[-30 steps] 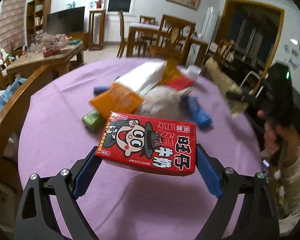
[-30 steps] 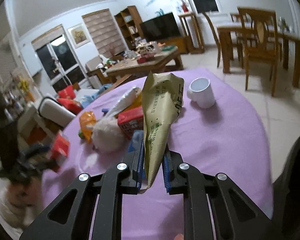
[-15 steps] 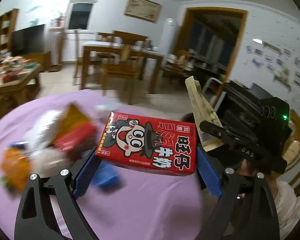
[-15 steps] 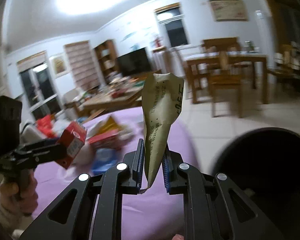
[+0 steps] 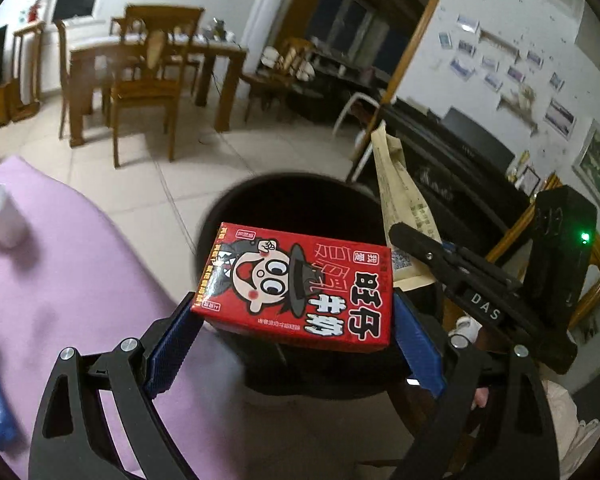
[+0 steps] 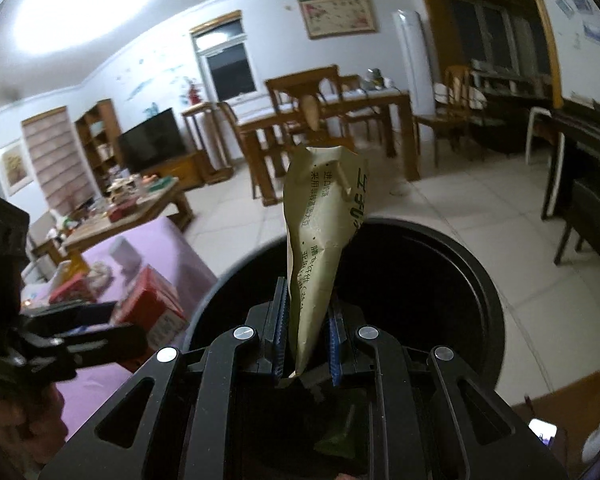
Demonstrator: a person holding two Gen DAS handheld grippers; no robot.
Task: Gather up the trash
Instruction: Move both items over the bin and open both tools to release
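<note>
We've got our left gripper [image 5: 294,330] clamped on a red cartoon milk carton [image 5: 296,286], right gripper [image 6: 306,328] pinching a crumpled beige paper wrapper [image 6: 320,236], both over the round black bin [image 6: 452,280].

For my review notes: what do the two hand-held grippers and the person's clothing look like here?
Both hand-held grippers, left and right, are matte black frames of cut-out linkage bars with silver pivot screws. Their fingers carry blue ribbed pads. Seen from the left wrist view, the right one has a white "DAS" marking and a boxy black housing with a green light. A pale sleeve shows at the person's wrist.
</note>
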